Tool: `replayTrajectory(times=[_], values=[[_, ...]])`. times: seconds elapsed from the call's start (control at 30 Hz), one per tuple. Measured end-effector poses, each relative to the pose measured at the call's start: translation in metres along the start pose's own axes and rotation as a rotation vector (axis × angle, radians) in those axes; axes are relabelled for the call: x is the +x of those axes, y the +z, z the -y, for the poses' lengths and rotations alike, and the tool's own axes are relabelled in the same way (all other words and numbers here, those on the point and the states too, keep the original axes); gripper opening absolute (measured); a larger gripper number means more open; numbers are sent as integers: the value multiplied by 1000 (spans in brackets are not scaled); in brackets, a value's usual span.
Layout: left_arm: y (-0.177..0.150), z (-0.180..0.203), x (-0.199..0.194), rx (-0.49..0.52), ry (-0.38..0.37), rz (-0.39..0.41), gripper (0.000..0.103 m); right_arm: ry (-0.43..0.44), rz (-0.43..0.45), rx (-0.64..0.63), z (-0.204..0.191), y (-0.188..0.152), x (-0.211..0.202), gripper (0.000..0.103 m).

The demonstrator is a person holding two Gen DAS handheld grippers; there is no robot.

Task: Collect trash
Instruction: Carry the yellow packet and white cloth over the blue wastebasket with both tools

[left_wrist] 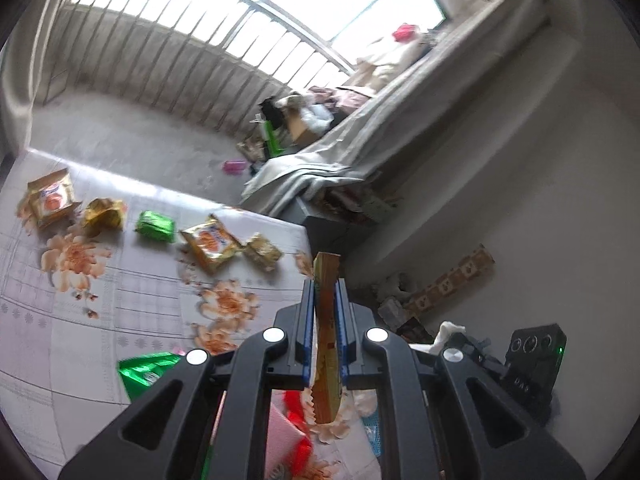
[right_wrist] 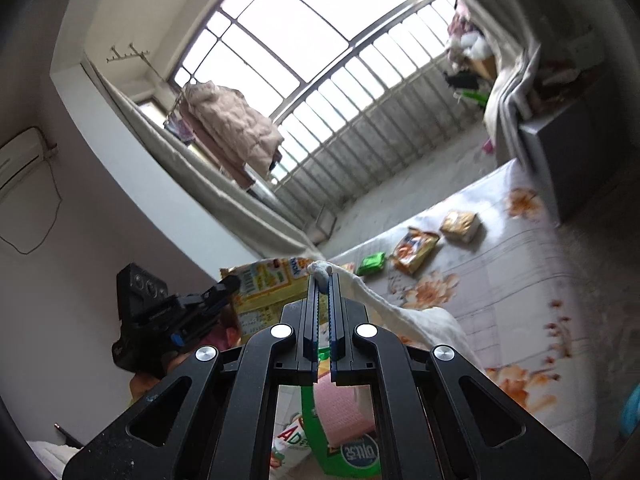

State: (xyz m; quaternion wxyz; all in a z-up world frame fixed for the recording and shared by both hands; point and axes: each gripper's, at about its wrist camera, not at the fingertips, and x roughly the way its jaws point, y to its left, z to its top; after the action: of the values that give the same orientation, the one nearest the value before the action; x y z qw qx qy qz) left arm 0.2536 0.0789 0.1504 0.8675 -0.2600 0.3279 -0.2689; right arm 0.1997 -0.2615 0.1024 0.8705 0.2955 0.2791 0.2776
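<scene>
Bare concrete balcony floor at 11 o'clock in the left wrist view, wide and unobstructed up to the railed parapet; clutter heaped only in its far corner at 1 o'clock, beside a grey draped curtain; small pink item alone on the floor near that heap.

Floral-printed table cover filling 8 to 10 o'clock, its far edge running straight against the concrete, its corner ending at centre just beside the left gripper's tips; open cloth between wrappers and near edge.

On that cover, a row of trash near the far edge: orange snack packet at 9 o'clock, crumpled gold wrapper beside it, green wrapper, second orange packet, small gold packet nearest the corner; all apart from each other; another green foil piece at 7 o'clock, partly hidden by the gripper body.

Left gripper clamped on a flat yellow packet seen edge-on, lifted clear of the cover.

Right gripper with jaws pressed together on a white bag, possibly thin plastic or cloth, blurred; bag trailing toward 4 o'clock over the cover; left gripper and yellow packet visible at 9 o'clock in that view, just beside the bag.
</scene>
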Motion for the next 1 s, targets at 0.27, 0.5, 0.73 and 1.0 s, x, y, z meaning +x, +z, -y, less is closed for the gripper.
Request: replayTrajectory(times=[0.27,0.5,0.73,1.0], values=[[-48,56,-2,72,-109,-6,9,-84,114,23,4,-22,-72,3],[-102,106,23,157,-172,-73,9,-186,191,88,25,-49,-127,3],[-154,150,66,226,-212,-178,9,-310,240,181,60,-77,-181,3],[-204,196,130,307,-234,-306,9,-449,300,323,115,-106,-238,3]])
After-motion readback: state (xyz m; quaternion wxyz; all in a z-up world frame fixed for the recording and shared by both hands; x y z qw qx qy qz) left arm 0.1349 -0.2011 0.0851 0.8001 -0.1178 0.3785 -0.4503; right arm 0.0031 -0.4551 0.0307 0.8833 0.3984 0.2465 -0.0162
